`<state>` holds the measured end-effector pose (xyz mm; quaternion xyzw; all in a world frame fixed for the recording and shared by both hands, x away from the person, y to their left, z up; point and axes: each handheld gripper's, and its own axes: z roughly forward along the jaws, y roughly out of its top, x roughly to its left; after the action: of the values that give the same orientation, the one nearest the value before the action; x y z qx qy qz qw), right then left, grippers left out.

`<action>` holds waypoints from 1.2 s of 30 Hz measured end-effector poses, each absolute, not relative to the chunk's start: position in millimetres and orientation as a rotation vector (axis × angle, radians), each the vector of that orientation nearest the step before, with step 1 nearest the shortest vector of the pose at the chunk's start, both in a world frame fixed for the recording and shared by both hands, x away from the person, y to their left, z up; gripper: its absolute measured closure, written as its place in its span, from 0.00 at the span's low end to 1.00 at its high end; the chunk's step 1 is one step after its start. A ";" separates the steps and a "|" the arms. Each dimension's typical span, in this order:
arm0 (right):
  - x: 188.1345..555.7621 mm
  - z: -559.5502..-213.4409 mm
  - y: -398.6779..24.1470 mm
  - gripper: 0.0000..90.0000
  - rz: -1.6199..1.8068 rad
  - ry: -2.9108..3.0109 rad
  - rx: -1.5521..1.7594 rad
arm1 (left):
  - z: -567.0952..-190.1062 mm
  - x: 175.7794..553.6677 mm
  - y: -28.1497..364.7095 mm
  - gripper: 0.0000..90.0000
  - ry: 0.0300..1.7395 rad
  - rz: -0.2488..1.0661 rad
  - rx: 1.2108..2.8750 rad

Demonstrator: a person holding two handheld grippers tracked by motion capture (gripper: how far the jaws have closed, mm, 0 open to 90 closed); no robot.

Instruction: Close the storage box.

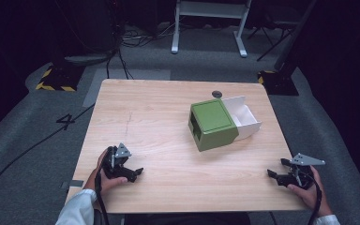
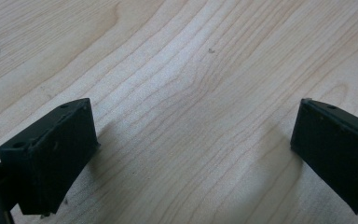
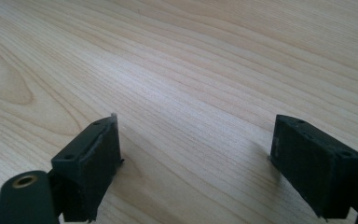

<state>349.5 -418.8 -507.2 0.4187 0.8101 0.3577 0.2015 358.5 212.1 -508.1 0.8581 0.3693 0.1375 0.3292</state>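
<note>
On the wooden counter (image 1: 168,112) a green box (image 1: 213,124) sits toward the far right, with a white tray (image 1: 245,117) sticking out of its right side, open at the top and touching the box. A small dark round spot (image 1: 217,94) lies on the counter just behind the box. The left tool (image 1: 133,172) rests low at the near left part of the counter, held by the person's left hand (image 1: 104,176), whose white sleeve (image 1: 77,208) enters from the bottom edge. In the left gripper view, its two black jaws stand wide apart with only bare wood grain between them. The right tool (image 1: 277,169) sits at the near right edge of the counter in the right hand (image 1: 309,190), pointing leftward. In the right gripper view its jaws are likewise spread, nothing between them but the counter's surface close beneath. Both tools are well apart from the green box and from each other.
</note>
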 end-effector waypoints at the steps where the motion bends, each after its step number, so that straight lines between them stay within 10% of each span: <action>1: 350.1 -507.3 -419.0 0.17 0.999 2.265 1.173 | -508.1 358.5 212.1 0.01 0.966 0.360 2.245; 36: 350.3 -507.7 -419.1 0.17 0.998 2.256 1.198 | -508.1 358.5 211.4 0.00 0.974 0.358 2.242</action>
<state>350.3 -419.1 -507.7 0.4280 0.8064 0.3568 0.1982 358.5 211.4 -508.1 0.8570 0.3723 0.1369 0.3290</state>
